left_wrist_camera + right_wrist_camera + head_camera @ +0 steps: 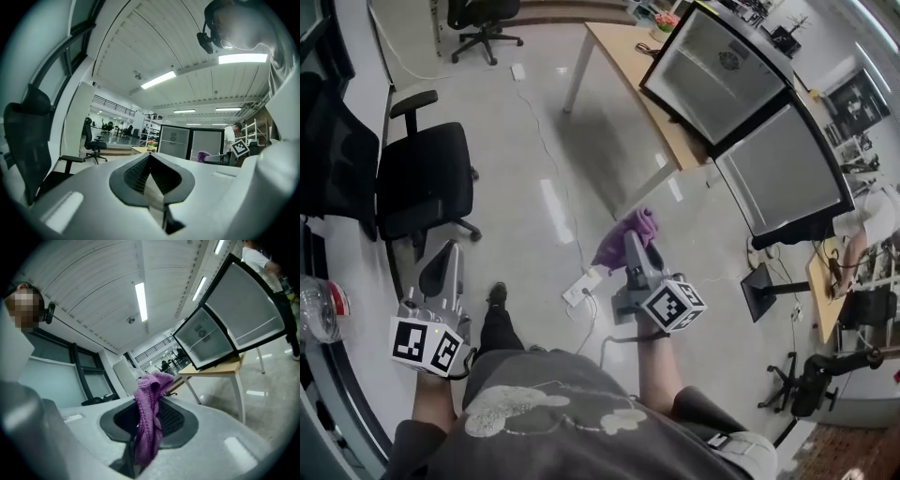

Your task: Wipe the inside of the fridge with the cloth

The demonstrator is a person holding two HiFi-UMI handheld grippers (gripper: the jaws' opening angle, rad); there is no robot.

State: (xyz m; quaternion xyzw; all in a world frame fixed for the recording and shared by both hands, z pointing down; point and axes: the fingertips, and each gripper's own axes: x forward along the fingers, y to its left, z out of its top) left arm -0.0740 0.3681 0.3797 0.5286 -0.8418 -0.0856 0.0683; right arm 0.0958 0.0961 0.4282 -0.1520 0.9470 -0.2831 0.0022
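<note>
A purple knitted cloth [627,234] is pinched in my right gripper [635,247], which is shut on it; in the right gripper view the cloth [150,418] hangs out of the closed jaws. The fridge [750,117], black-framed with two glass doors, stands on a wooden table [647,94] at the upper right, both doors closed; it shows as a fridge [229,319] ahead of the right gripper and as a small distant fridge [190,143] in the left gripper view. My left gripper [442,272] is low at the left, shut and holding nothing.
A black office chair [427,178] stands just ahead of the left gripper, another chair [483,23] farther back. A white power strip [581,286] and cable lie on the floor. A person [862,225] in white stands at the right. My legs fill the bottom.
</note>
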